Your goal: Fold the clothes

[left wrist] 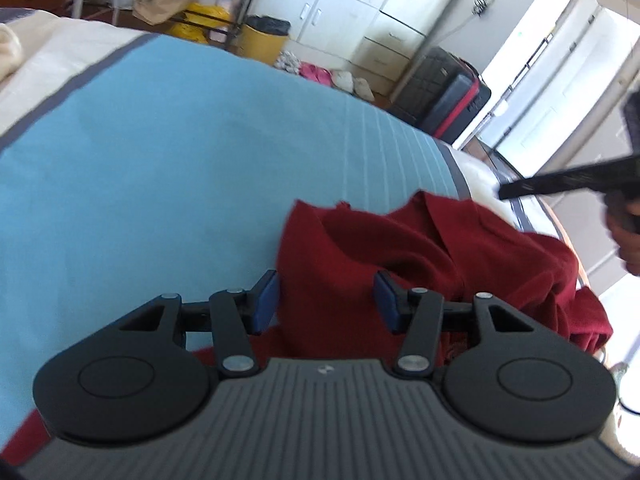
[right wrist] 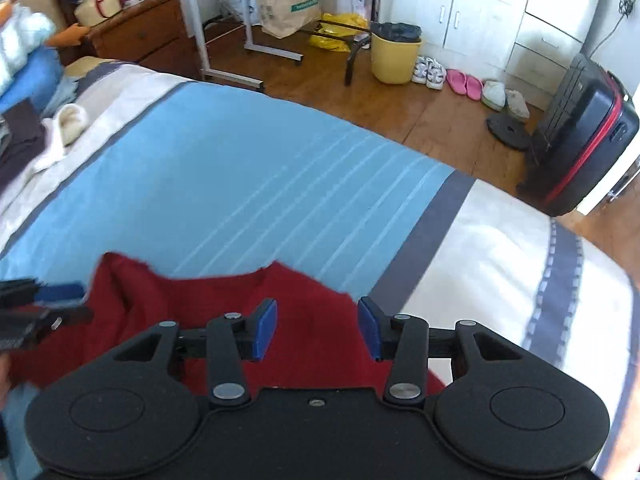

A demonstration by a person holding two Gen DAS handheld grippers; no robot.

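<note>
A crumpled dark red garment lies on the blue bedspread near the bed's front edge. My left gripper hovers open just above the garment's left part, with nothing between its blue pads. My right gripper is also open and empty over the red garment, near its right edge. At the left edge of the right wrist view, the left gripper reaches in beside the cloth. In the left wrist view a hand holds the right gripper, and one of its black fingers pokes in from the right.
The bedspread has cream and grey bands to the right. A pile of other clothes sits at the bed's far left. On the wooden floor beyond stand a black suitcase, a yellow bin, shoes and a paper bag.
</note>
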